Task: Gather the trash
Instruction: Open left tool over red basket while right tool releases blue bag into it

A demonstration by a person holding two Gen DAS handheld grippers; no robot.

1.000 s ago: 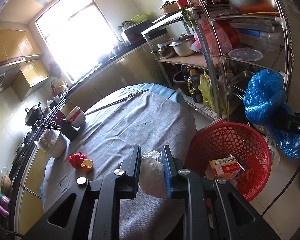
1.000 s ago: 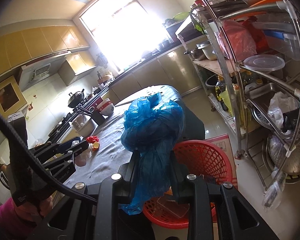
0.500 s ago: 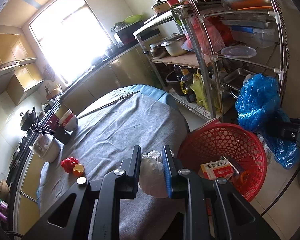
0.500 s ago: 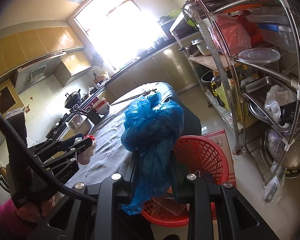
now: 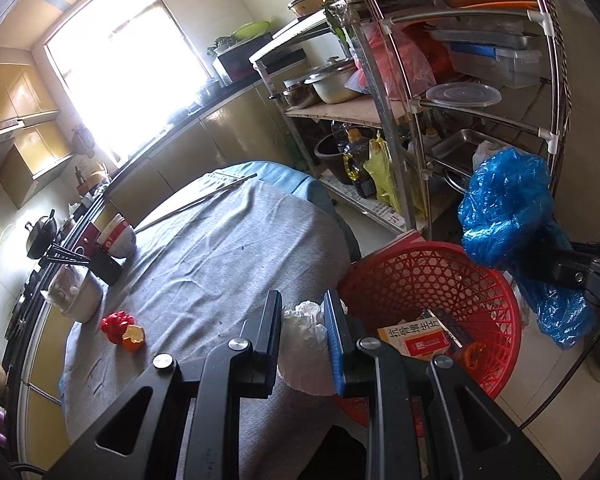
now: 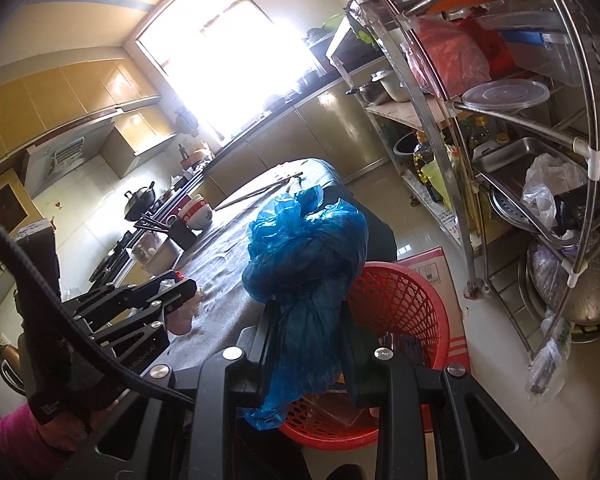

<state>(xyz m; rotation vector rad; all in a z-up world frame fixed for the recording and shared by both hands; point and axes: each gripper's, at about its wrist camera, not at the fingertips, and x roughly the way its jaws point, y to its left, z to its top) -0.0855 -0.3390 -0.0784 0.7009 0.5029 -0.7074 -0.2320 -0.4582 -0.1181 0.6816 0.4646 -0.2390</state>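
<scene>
My left gripper [image 5: 302,310] is shut on a crumpled white plastic bag [image 5: 306,344], held at the table's edge beside the rim of a red mesh basket [image 5: 420,280]. The basket holds a red and white carton [image 5: 414,338] and dark scraps. My right gripper [image 6: 306,322] is shut on a bunched blue plastic bag [image 6: 306,248], which hangs above the red basket [image 6: 400,300]. In the left wrist view the blue bag [image 5: 504,208] hangs at the right, over the basket's far rim. In the right wrist view the left gripper [image 6: 184,292] shows at the left with its white bag [image 6: 182,318].
Red and orange scraps [image 5: 120,328] lie on the grey tablecloth [image 5: 220,248] near a white pot [image 5: 76,298] and bowls [image 5: 118,236]. A long metal rod [image 5: 196,202] lies at the table's far end. A loaded steel rack [image 5: 420,92] stands right of the basket, with a cardboard box [image 6: 436,268] behind the basket.
The left gripper with the white bag has moved toward the red basket, which now sits closer in its view. The right gripper and blue bag have stayed in place.
</scene>
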